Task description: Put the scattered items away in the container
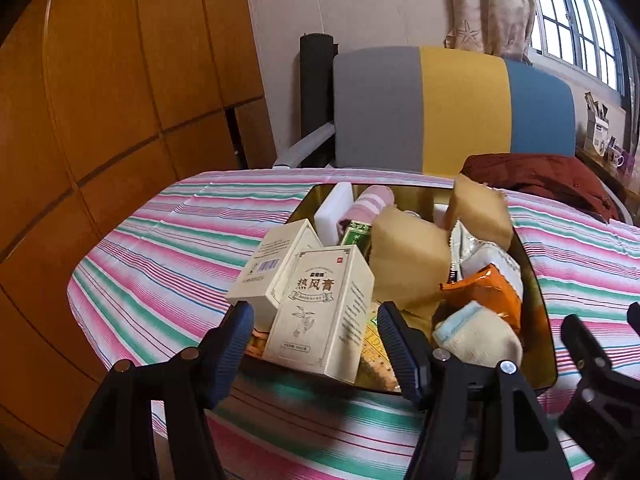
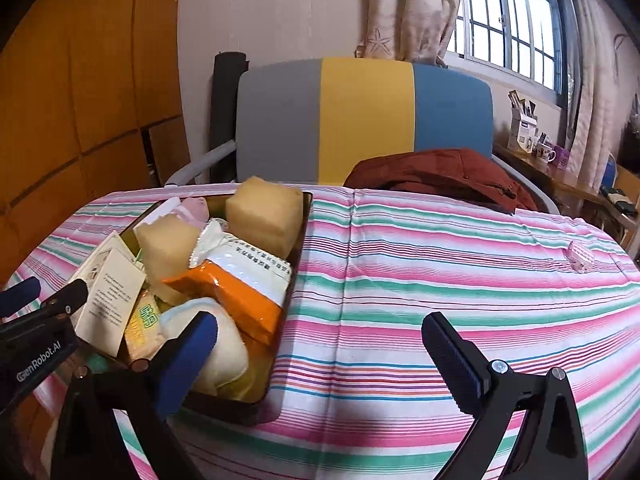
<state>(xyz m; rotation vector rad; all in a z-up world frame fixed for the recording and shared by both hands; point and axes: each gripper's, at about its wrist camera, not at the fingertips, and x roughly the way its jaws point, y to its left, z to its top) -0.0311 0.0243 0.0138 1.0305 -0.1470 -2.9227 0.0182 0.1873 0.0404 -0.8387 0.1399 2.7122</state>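
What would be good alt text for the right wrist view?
The open right gripper hovers over a striped tablecloth, beside a dark tray piled with boxes, snack packets and sponges. A small pink toy bus lies alone far right on the cloth. Behind stand a grey, yellow and blue chair and a window.

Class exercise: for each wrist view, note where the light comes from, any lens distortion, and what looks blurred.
Left wrist view: daylight from the window top right, wardrobe panels bowed by the fisheye, near tablecloth soft. Right wrist view: window overexposed, tablecloth stripes curved, corners dark.
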